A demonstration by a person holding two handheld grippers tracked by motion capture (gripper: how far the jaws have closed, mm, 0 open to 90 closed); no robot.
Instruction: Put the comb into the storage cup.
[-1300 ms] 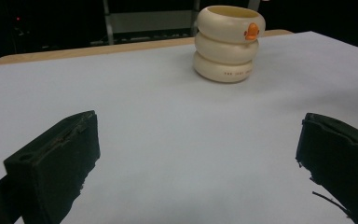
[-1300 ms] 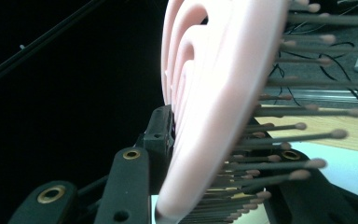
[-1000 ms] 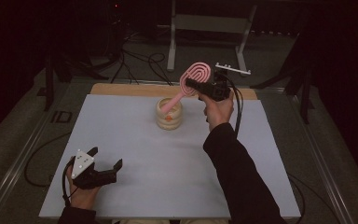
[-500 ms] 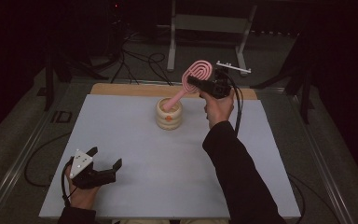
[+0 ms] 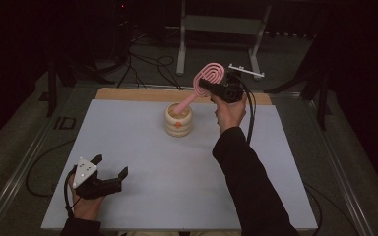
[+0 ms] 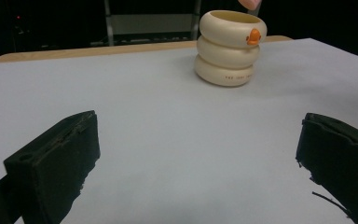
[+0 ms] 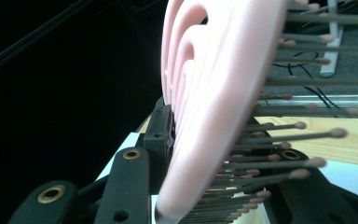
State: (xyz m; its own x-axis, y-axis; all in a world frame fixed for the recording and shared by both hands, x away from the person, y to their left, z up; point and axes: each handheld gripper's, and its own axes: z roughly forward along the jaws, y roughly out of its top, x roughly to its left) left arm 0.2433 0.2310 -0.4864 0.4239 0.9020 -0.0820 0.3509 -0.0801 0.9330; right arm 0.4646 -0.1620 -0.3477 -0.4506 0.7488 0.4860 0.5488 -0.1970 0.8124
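Here, a pink plastic hairbrush (image 5: 201, 87) with a looped, open-ribbed oval head is seen slanting out of a cream holder (image 5: 178, 119). The holder is shaped like three stacked rounded rings, smooth and matt, with a small orange mark on its top ring; it stands on the pale grey worktop (image 5: 142, 147), toward the far middle. In the right gripper view the hairbrush head (image 7: 205, 93) is shown close up: curved concentric ribs, and thin dark bristles tipped with small pink balls.

The right gripper (image 5: 211, 87) is clamped on the head of the hairbrush, one black jaw on either side of it, while the handle end dips into the mouth of the holder. It is held raised above the worktop, just right of the holder, with the sleeved right forearm stretched forward from the near edge.

The left gripper (image 5: 110, 169) is rested on the worktop at the near left corner, well apart from the holder. Its jaws are spread wide with nothing between them, and they are pointed toward the holder (image 6: 228, 46).
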